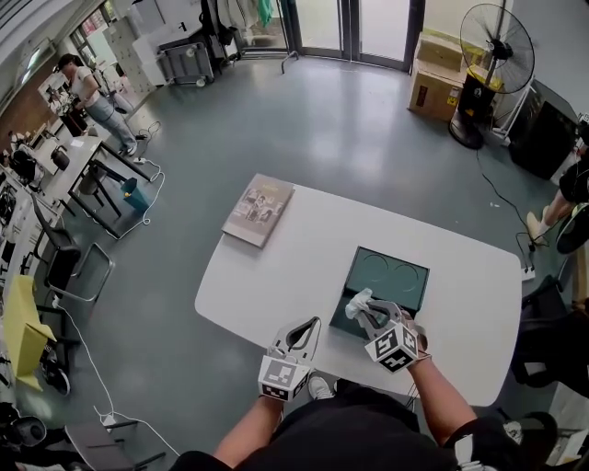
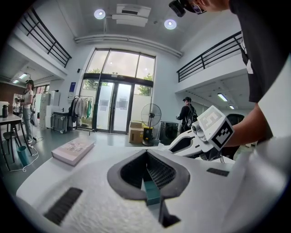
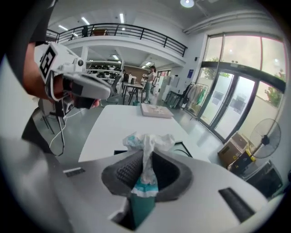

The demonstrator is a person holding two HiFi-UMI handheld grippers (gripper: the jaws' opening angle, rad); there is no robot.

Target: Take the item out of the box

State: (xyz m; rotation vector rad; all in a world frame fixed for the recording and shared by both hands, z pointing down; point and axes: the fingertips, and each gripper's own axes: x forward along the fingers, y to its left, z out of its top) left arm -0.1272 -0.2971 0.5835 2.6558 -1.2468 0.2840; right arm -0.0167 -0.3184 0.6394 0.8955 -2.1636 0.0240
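A large open office hall: mezzanine railing point(image 3: 132, 32), glass doors point(image 2: 113, 107), desks point(image 1: 72, 155), standing fan point(image 1: 497, 44).

1. A grey polished floor point(image 1: 350, 120) spreads around a white rounded table point(image 1: 304, 248)
2. Glass doors point(image 1: 354, 28) let in daylight; a standing fan point(image 1: 497, 46) and cardboard boxes point(image 1: 434, 87) stand beside them
3. Desks point(image 1: 78, 156) and chairs point(image 1: 69, 267) line one side, and a railed balcony point(image 3: 136, 31) runs above

The item point(image 3: 148, 141) is seen as thin, crumpled white paper or film. The bench point(image 1: 276, 267) is finished smooth matt white, and the box point(image 1: 391, 271) is lined in dark, faintly glossy material.
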